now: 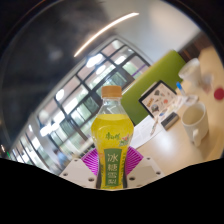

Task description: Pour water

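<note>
The gripper (113, 172) is clamped on a bottle (112, 140), its pink pads (92, 160) pressing both sides. Far right stands a white cup (194, 122) on the table (175, 150).

- Tool (113, 170): the magenta pads (93, 160) flank the lower body of a bottle (111, 140); both fingers appear to press on it.
- Bottle: upright in the view, orange cap (112, 93), yellow-green label, pale liquid inside.
- View tilted; the counter (175, 150) slopes away beyond the bottle.
- On the counter, beyond the bottle: a white cup (195, 122) and an open laptop (158, 98).
- Behind them: a green panel (165, 68); glazed partitions (85, 95) further back.
</note>
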A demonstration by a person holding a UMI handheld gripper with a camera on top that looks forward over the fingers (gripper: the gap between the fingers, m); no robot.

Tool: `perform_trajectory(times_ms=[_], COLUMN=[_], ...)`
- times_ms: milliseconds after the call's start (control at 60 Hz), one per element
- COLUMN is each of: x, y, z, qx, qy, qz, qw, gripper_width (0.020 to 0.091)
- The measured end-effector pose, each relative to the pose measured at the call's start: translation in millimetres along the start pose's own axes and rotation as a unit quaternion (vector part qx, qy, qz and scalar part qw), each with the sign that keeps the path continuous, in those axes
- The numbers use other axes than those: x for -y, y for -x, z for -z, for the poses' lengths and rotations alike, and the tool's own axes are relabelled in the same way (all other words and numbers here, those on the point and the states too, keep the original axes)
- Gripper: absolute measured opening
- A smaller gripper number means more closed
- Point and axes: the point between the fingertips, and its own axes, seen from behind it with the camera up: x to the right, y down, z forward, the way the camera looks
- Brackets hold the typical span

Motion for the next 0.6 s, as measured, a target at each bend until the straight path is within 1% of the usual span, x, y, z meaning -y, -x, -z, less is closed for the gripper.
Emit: perform_trajectory(times_ms=[50,67,83,100,117,200,217,233,300,400,500,600], x=[21.9,25.7,35.3,36.4,43.4,64.1,67.5,67.9,74.6,83.5,84.8,86.0], y=[-7.2,5.2,-14.8,1.1,-16.5,-36.0,-24.9,-41.9,-54.5,-55.6,-68.9,-70.8], z=[-2.0,6.0,-3.3,1.6,-8.7,-9.0,-0.5,-7.3,-13.3,-11.8,-10.8,-7.3], qx=[0.017,0.015,0.026,0.02,0.034,0.058,0.052,0.063,0.069,0.082,0.066,0.068], qy=[-0.017,-0.025,-0.029,-0.042,-0.047,-0.072,-0.079,-0.079,-0.089,-0.098,-0.111,-0.113], qz=[-0.099,-0.135,-0.166,-0.204,-0.235,-0.381,-0.408,-0.425,-0.507,-0.576,-0.609,-0.625], qw=[0.995,0.99,0.985,0.978,0.97,0.92,0.908,0.899,0.855,0.807,0.783,0.769], gripper_width=[0.0288,0.0288,0.0287,0.0288,0.0288,0.0288,0.0287,0.0286,0.0286,0.0287,0.0292,0.0292])
